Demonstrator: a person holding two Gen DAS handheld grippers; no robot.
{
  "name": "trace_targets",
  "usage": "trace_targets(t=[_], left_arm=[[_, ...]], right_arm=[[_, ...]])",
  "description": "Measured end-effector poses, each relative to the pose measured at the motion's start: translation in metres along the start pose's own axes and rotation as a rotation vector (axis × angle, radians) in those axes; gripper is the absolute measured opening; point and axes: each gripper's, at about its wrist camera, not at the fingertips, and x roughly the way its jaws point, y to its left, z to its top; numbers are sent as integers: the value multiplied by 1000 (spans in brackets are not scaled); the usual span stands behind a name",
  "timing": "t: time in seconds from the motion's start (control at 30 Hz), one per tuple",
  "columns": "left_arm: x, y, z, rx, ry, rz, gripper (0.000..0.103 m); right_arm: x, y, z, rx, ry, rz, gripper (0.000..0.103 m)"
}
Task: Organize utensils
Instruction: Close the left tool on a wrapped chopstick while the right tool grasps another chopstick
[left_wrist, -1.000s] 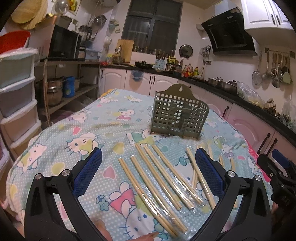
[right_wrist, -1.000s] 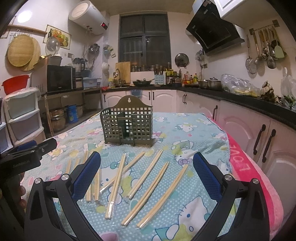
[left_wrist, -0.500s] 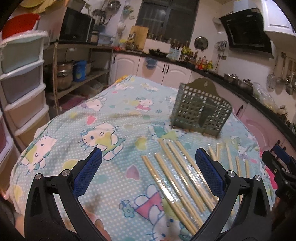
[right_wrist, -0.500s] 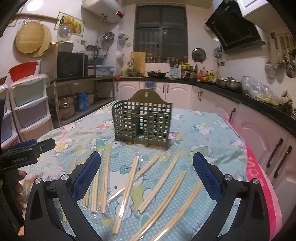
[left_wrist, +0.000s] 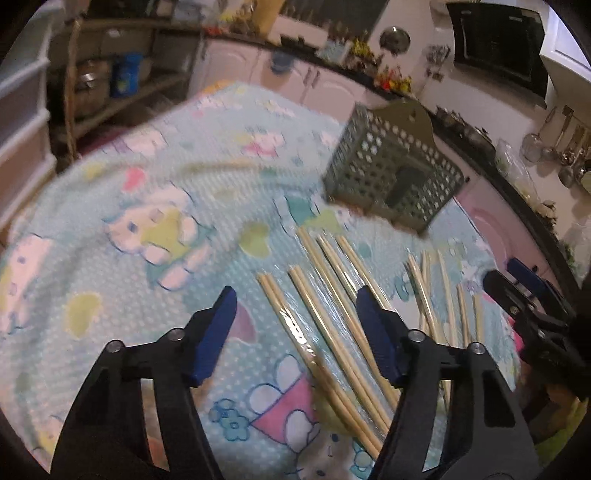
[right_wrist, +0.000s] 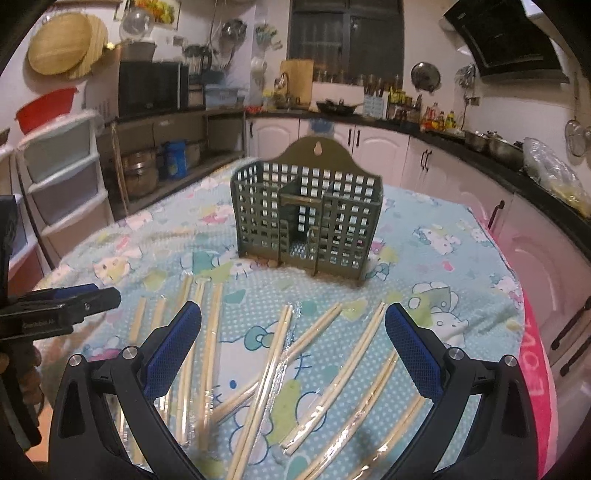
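Between your left tool's (left_wrist: 295, 332) half-closed jaws, which have just been closing, lie wrapped chopsticks (left_wrist: 317, 332), ungripped; your right tool (right_wrist: 293, 347) gapes wide before the holder (right_wrist: 306, 221).

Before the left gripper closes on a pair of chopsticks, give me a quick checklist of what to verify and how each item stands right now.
1. Left gripper has chopsticks between its fingers: ok; its jaws have just been closing, and wrapped pairs lie in the gap.
2. Pads pressing on a pair: not ok, no contact visible.
3. Only one pair lined up: not ok, at least two sit in the gap.
4. Green holder upright and empty: ok.
5. Right gripper open and holding nothing: ok.
6. Grippers apart from each other: ok.
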Motion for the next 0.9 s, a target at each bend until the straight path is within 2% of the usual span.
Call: trace_targets(t=[0.07,0.17,0.27,0.4,0.5,0.67,0.9], left_arm=[[10,4,-1,-37,51,-48,46],[18,8,-3,-59,79,-58,38],[27,15,-4,-95,126,-63,34],[34,22,0,-123,140,-53,25],[39,28,3,-150,149,-68,22],[47,36,12,-189,159,-98,21],[57,37,24,-190,160,-93,20]], right_arm=[[13,0,2,-10,46,3,95],[31,-3,4,-10,96,17,80],[47,-4,7,-8,147,24,76],[70,-5,8,-8,217,65,66],[83,-3,9,-13,253,95,65],[100,-5,9,5,298,134,60],[118,-6,12,12,333,167,51]])
